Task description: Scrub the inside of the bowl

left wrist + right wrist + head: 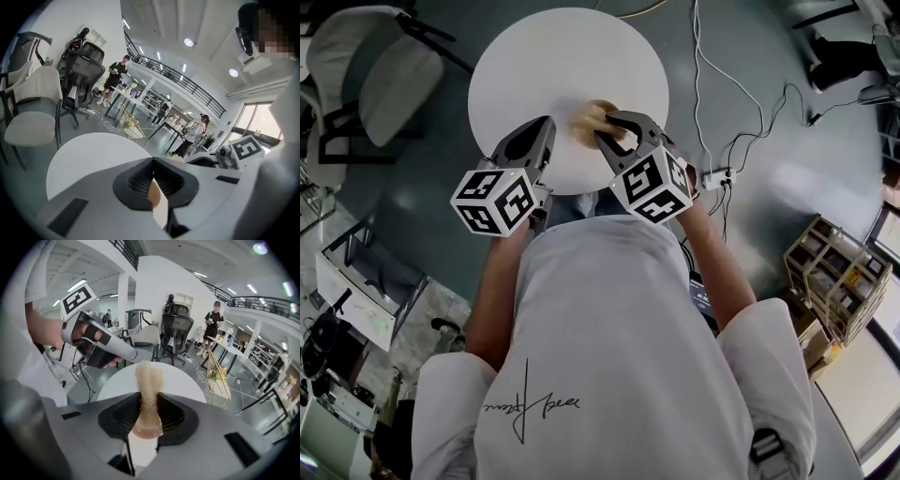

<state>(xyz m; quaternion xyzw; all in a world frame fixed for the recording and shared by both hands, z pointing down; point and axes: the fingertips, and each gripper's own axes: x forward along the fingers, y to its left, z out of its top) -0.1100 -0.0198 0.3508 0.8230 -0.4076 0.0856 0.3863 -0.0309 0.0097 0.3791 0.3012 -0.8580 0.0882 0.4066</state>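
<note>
While the right hand-held gripper pinches a pale fibrous scrubber, the left hand-held gripper is pressed together on a thin tan edge, seemingly the bowl rim. Only the head view places the bowl: between both tips, over the white counter. Its inside is hidden.

No legible words, numbers or brand names showing anywhere. Shirt carrying dark handwritten-style scrawl, lying upside down in head view, not resolving into letters. Left marker cube and right marker cube showing black-and-white square code patterns only, no characters.
</note>
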